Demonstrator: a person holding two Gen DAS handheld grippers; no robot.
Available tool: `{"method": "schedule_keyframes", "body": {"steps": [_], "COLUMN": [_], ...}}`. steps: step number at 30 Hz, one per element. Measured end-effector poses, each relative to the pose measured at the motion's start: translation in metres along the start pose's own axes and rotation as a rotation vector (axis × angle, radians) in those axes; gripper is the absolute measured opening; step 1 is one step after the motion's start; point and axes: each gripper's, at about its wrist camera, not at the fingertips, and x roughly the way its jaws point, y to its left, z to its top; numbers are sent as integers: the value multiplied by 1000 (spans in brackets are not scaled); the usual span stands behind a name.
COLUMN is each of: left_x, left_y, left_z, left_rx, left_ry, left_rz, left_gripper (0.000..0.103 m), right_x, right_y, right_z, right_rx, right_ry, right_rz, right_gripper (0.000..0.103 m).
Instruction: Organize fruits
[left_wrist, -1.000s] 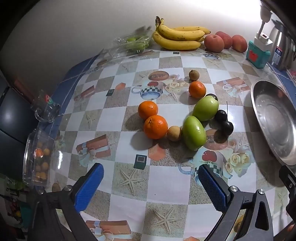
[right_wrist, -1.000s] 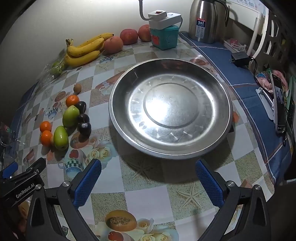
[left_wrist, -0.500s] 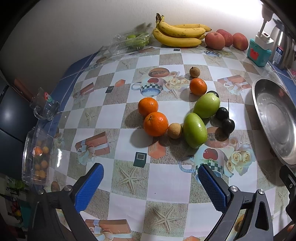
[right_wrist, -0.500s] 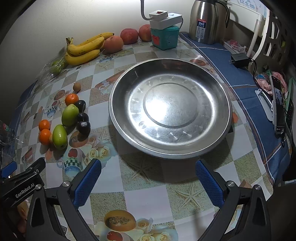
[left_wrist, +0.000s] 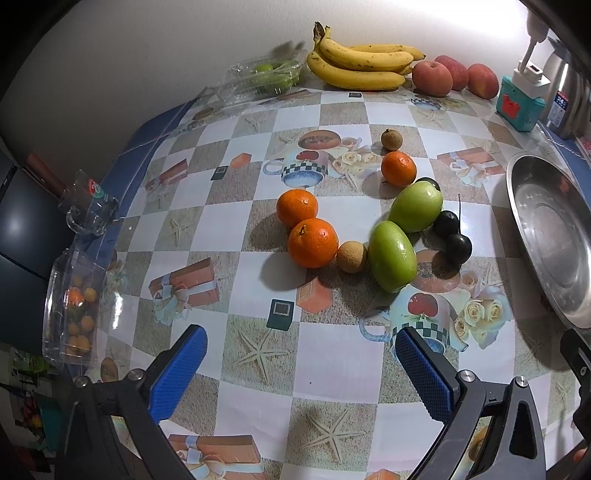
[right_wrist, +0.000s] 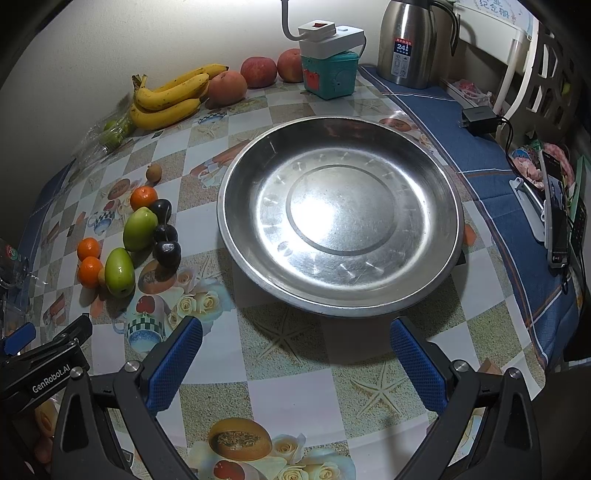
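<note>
Patterned tablecloth (left_wrist: 258, 373) | fruit untouched, metal dish (right_wrist: 340, 218) empty | left gripper (left_wrist: 297, 373) and right gripper (right_wrist: 295, 363) spread wide, nothing held | nearest orange (left_wrist: 313, 242) is to be reached.

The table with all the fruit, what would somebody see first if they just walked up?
Probably the big shiny metal dish, empty, filling the middle of the right wrist view. Next, the bright cluster to its left on the checked tablecloth: three oranges, two green fruits and small dark ones. Along the wall sit a bunch of bananas and red apples.
</note>
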Motion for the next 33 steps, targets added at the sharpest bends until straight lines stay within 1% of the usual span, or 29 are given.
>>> {"method": "schedule_keyframes", "body": {"steps": [33], "left_x": [3], "left_y": [3], "left_z": [-5], "left_rx": [-4], "left_ry": [10], "left_rz": [-4], "left_gripper": [103], "right_x": [1], "right_y": [0], "right_z": [-1], "right_rx": [1], "right_ry": [3], "right_rz": [3], "right_gripper": [101]}}
